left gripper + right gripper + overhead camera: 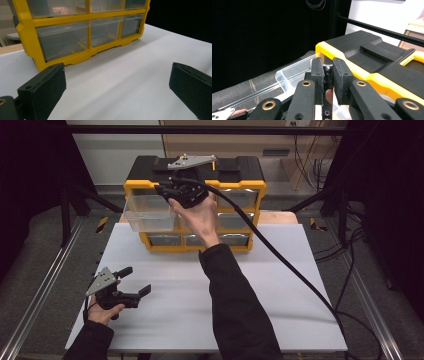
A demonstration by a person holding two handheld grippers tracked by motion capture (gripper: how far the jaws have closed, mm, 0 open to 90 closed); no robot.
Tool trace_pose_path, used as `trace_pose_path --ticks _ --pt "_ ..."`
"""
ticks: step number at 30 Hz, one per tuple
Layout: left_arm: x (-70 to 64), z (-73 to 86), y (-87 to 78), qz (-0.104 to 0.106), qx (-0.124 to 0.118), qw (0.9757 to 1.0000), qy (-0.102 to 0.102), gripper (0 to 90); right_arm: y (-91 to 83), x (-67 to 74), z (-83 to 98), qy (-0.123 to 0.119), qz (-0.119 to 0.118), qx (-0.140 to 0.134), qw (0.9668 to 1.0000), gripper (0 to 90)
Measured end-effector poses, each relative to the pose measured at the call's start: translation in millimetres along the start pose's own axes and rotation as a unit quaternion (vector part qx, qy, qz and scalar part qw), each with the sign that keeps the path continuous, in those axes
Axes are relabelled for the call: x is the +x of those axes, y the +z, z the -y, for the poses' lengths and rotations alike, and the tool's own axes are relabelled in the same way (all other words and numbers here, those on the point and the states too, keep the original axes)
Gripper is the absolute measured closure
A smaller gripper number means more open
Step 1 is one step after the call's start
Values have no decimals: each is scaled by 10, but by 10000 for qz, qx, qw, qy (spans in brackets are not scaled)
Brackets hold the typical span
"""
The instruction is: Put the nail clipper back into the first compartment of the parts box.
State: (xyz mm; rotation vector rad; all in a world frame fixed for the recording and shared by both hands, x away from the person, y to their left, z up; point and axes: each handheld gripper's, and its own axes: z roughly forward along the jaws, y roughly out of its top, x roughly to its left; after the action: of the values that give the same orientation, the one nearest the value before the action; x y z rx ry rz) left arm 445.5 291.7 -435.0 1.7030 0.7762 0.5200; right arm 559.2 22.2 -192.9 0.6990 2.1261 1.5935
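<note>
A yellow-framed organizer (250, 184) with a black top and clear drawers stands at the far side of the white table (280, 290). Its upper-left clear drawer (149, 214) is pulled out toward me. My right gripper (162, 189) hovers over that drawer's back edge, pointing left. In the right gripper view its jaws (328, 68) stand nearly together on a small shiny metal part (327, 68), above the drawer (292, 72) and beside the organizer (362, 47). My left gripper (137, 280) rests low at the near left, open with nothing between its fingers (117, 85), facing the organizer's lower drawers (62, 40).
A thick black cable (290, 265) trails from the right gripper across the right half of the table. The right forearm's dark sleeve (235, 295) crosses the table's middle. Metal rails (45, 285) run along both sides; dark frame posts stand behind.
</note>
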Motion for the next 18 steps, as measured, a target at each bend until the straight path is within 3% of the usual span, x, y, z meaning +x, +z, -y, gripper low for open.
trace_pose_path --ticks 18 --pt "-3 3 7 17 15 10000 10 8 176 -9 23 75 14 30 10000 795"
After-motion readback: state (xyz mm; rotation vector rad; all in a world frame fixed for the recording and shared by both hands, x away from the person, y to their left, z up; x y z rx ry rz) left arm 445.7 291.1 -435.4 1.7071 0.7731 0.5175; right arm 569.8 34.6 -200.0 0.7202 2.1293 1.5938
